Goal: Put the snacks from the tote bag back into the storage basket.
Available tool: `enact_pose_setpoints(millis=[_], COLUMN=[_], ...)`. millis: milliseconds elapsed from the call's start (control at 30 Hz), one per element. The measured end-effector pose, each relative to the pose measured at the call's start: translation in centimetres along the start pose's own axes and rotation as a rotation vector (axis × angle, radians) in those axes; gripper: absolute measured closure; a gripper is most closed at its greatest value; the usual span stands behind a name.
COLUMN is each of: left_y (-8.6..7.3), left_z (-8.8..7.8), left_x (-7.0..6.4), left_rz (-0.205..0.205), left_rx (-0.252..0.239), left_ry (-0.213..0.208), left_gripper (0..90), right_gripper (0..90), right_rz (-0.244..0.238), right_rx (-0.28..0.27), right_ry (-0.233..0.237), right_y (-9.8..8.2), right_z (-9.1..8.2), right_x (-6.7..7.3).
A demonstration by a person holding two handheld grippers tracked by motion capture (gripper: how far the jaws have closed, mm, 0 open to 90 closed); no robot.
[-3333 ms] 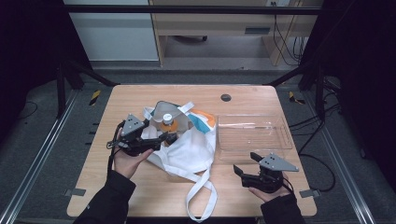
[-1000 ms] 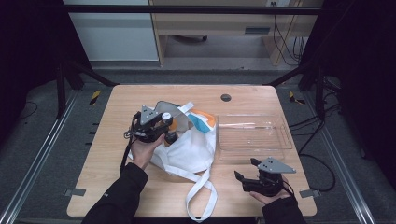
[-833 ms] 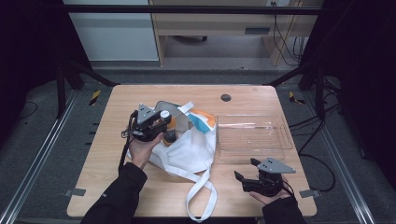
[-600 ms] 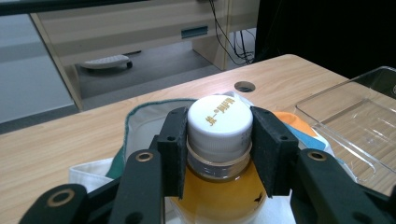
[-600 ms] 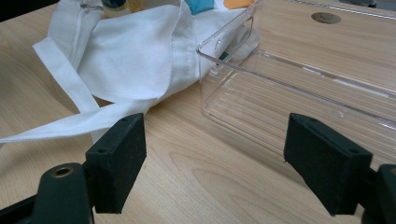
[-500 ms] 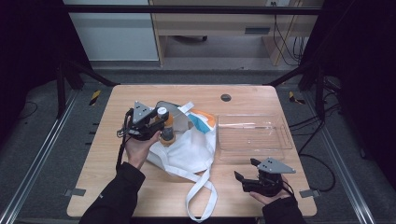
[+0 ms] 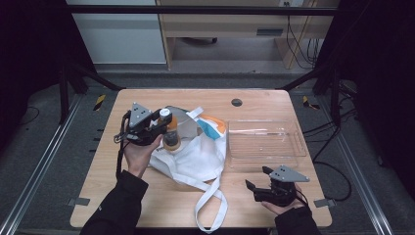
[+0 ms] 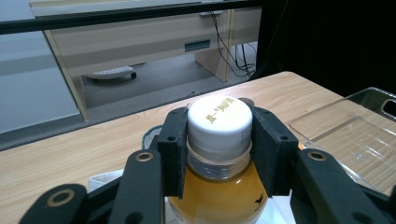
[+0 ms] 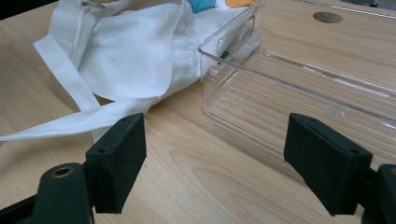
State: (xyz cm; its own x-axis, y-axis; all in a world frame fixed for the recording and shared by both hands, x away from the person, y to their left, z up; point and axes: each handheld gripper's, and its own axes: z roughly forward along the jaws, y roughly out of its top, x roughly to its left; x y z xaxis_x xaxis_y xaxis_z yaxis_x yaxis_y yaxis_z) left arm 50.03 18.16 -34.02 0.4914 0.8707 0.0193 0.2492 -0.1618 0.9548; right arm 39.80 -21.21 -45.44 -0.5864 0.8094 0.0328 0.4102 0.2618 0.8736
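Note:
My left gripper (image 7: 159,125) is shut on the neck of a small bottle (image 7: 170,133) of amber drink with a white cap (image 8: 219,120), held upright above the open mouth of a white cloth bag (image 7: 195,156). Both pads (image 8: 173,154) press the cap and neck from either side. The bag lies crumpled in the middle of the table, its strap (image 7: 211,205) trailing toward the front edge. Near the front right my right gripper (image 7: 255,188) rests open on the table, nothing between its pads (image 9: 119,161), pointing at the bag (image 9: 140,60) and a clear tray (image 9: 299,93).
A clear plastic tray (image 7: 264,144) stands right of the bag, touching its side. A round dark hole (image 7: 237,102) marks the table's far middle. Beyond the table stand a wooden desk (image 7: 230,24) and cables on the floor.
My left gripper has lifted the bottle up out of the bag and drawn it slightly left. The right gripper has stayed where it was.

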Motion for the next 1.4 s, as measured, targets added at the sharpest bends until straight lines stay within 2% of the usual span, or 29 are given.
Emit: enact_pose_setpoints(millis=[267,900,1400], left_y=[0.7,2.4,4.3], left_z=[-0.8,-2.8,-2.5], left_x=[-0.7,-3.5,-6.1], left_rz=[0.012,0.024,0.048], left_rx=[-0.001,-0.053,-0.082], left_ry=[-0.003,-0.069,-0.108], left_gripper=[58.5,58.6,58.6], right_gripper=[21.2,20.2,17.6], right_rz=[-0.001,-0.001,0.004], right_rx=[0.001,0.005,0.010], right_ry=[0.001,-0.007,-0.010], right_y=[0.0,0.0,-0.1], right_z=[0.0,0.0,0.0], right_x=[0.0,0.0,0.0])
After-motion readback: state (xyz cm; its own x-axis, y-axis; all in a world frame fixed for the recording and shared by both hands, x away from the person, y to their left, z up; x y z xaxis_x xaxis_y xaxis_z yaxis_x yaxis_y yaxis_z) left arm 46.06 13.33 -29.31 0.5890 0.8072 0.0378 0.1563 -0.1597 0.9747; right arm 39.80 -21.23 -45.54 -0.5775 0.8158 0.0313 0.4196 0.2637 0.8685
